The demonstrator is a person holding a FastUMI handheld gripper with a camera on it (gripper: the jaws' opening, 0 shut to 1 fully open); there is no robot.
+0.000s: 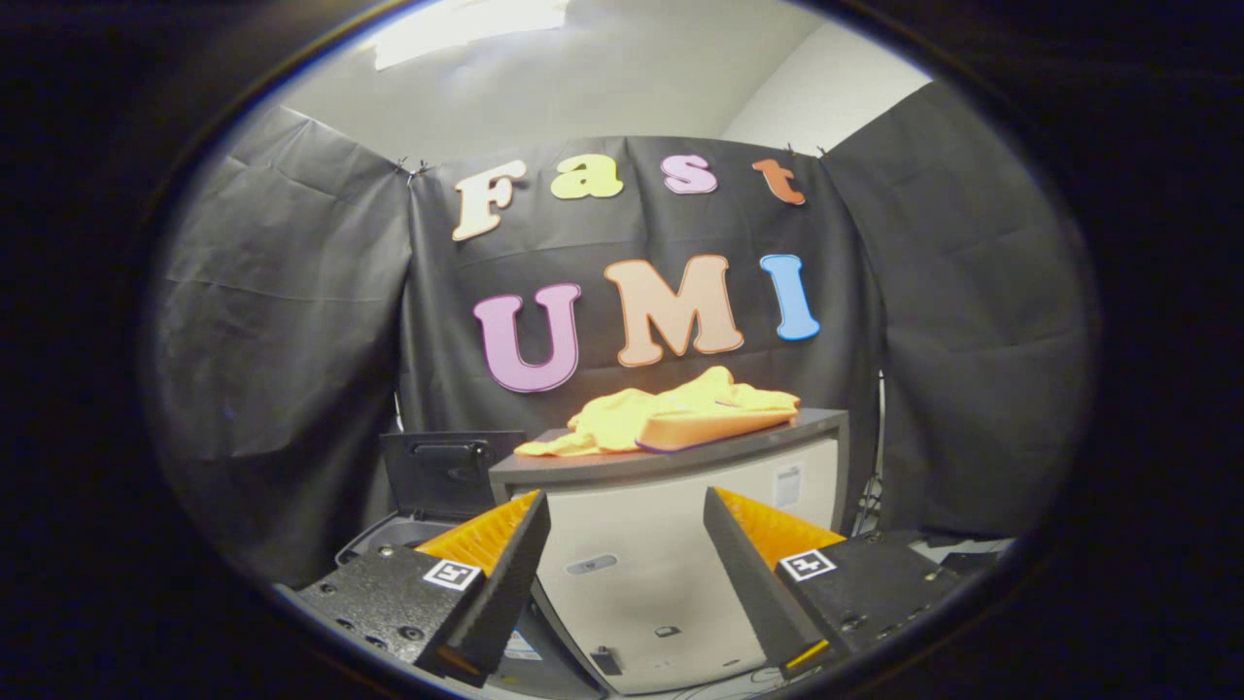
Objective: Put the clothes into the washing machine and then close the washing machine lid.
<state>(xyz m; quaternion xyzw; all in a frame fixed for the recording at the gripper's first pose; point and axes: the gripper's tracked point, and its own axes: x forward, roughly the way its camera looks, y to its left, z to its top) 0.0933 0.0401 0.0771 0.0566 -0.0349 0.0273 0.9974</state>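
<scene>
An orange-yellow garment lies crumpled on the dark top of a white cabinet, well beyond my fingers. To the cabinet's left stands the washing machine, its dark lid raised upright at the back. My gripper hangs in front of the cabinet's face, open, with nothing between its fingers. The drum opening is hidden behind my left finger.
Black cloth walls close the booth behind and on both sides. The white cabinet's front fills the space between and beyond my fingers. A grey ledge shows low on the right, past the right finger.
</scene>
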